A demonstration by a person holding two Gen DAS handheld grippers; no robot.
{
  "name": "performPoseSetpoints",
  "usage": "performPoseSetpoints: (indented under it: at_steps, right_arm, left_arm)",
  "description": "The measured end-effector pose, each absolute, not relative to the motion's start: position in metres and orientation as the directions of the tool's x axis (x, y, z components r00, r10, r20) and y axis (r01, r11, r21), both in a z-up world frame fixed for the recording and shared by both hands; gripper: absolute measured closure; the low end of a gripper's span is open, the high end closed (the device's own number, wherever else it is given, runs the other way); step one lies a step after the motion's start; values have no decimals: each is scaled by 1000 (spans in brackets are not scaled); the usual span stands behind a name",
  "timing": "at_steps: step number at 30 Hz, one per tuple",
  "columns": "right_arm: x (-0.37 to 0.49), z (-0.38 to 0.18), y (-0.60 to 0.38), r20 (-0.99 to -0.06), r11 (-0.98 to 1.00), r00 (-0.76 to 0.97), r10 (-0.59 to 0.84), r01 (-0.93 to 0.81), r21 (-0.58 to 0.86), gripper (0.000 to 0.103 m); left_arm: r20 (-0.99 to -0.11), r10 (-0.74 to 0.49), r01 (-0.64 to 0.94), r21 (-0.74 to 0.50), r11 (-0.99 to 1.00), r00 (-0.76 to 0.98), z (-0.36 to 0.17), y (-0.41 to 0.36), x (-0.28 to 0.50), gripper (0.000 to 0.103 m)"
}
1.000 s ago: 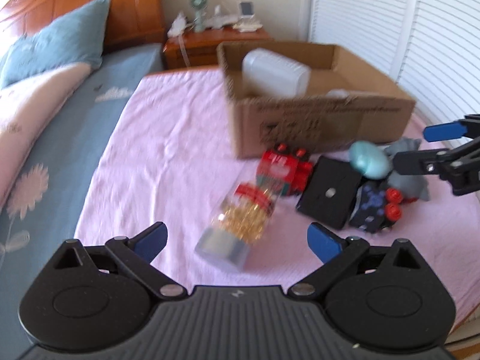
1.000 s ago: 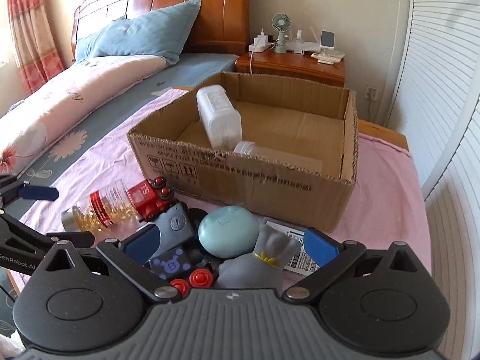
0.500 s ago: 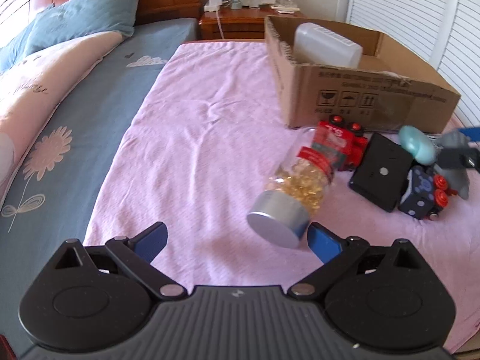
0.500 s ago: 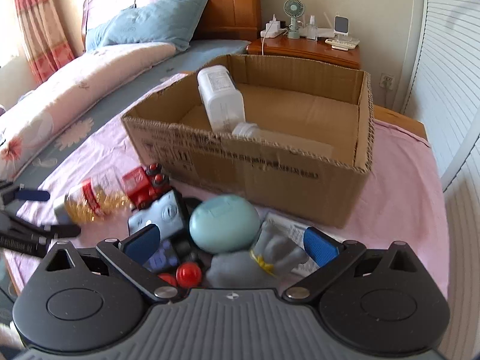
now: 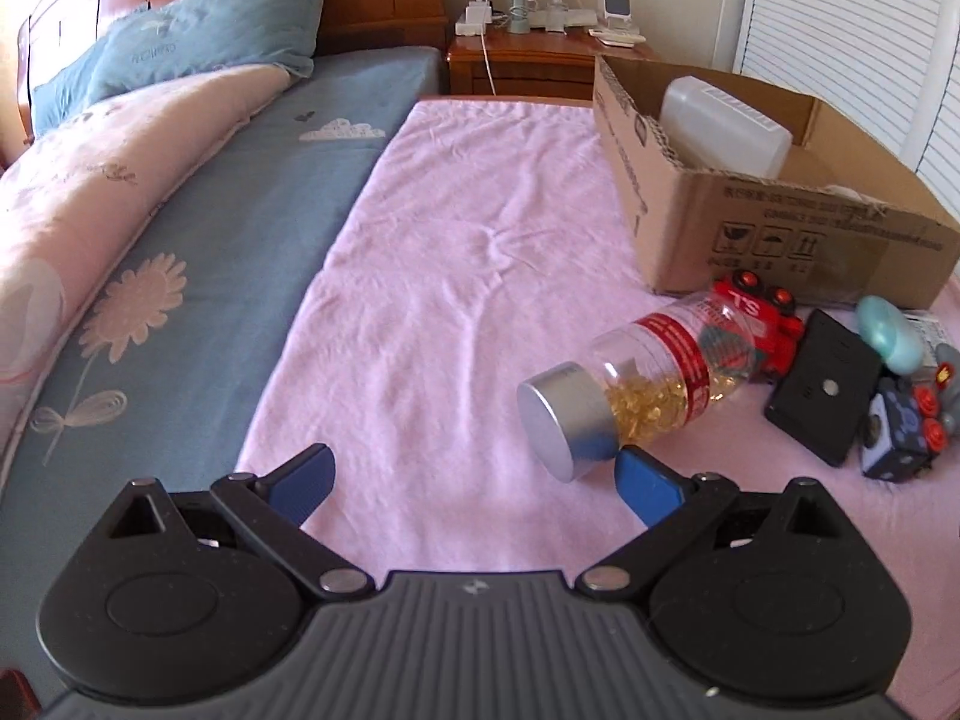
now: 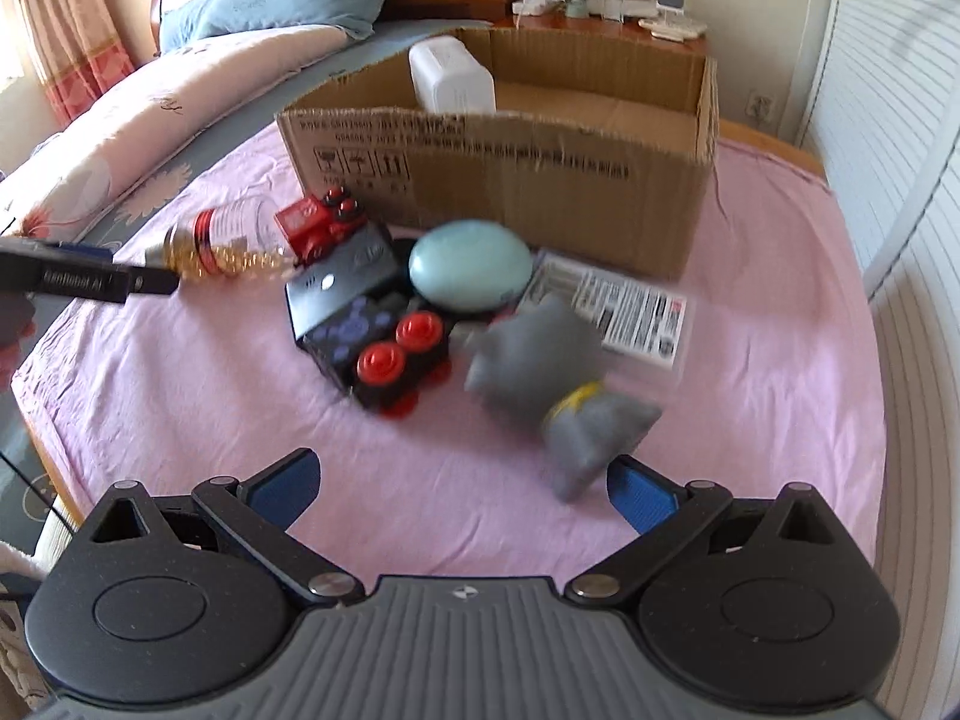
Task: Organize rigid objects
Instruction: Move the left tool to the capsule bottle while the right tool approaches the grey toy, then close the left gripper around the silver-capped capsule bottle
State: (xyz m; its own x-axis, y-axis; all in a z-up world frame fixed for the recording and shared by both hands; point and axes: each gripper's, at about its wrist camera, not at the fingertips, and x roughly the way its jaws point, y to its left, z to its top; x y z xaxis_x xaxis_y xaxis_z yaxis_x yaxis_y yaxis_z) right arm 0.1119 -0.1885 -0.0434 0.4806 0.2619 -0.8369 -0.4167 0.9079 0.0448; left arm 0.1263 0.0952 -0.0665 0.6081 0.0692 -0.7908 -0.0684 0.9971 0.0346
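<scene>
My left gripper [image 5: 474,477] and right gripper [image 6: 462,483] both gape empty; one clear silver-capped capsule bottle [image 5: 648,384], two red-wheeled toy blocks, one brown cardboard box [image 6: 540,162].

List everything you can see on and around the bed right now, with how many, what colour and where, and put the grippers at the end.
cardboard box: 1, brown, open, on the pink cloth
white container: 1, inside the box
capsule bottle: 1, clear with red label and silver cap, lying on its side
red toy vehicle: 1, before the box
black flat case: 1, beside the bottle
dark toy block: 1, red wheels
oval case: 1, pale teal
grey toy: 1, yellow band, blurred
printed packet: 1, white
pink cloth: 1, over the bed
blue pillow: 1, at the headboard
nightstand: 1, wooden, small fan on it
left gripper: open, empty
right gripper: open, empty
</scene>
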Motion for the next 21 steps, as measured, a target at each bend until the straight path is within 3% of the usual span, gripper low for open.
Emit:
performPoseSetpoints:
  at_steps: [4, 12, 21]
  right_arm:
    - [108, -48, -188, -839, 921, 488, 240, -387, 39, 0]
    - [112, -51, -187, -840, 925, 493, 228, -379, 28, 0]
    - [111, -50, -188, -830, 921, 506, 235, -390, 23, 0]
  left_arm:
    - [-780, 65, -43, 49, 998, 623, -63, 91, 134, 4]
    - [-777, -108, 37, -109, 993, 620, -53, 72, 146, 4]
    - [-763, -39, 9, -44, 999, 645, -52, 39, 168, 4]
